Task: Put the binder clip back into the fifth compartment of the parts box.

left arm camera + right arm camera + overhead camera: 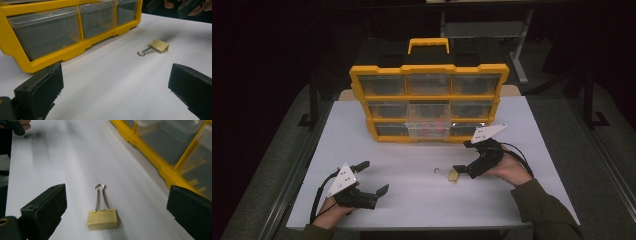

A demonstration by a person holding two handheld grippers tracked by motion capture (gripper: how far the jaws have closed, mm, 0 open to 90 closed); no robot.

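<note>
High view: the binder clip [450,174] lies on the white desk [412,200], near the yellow organizer [430,92], just left of the right gripper [465,156], whose fingers are spread, empty.

Left gripper view: the left gripper [112,92] is likewise released.

Right gripper view: the clip looks light, stiff and slippery; grip its gold body.

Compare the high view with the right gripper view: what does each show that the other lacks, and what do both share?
High view alone: the organiser's yellow carry handle, all nine drawers, and the right gripper seen from outside, jaws open by the binder clip.

Right gripper view alone: a close look at the clip's wire loops pointing away, its gold body lying untouched between the open jaws.

Both: the clip, the white table, the yellow organiser.
</note>
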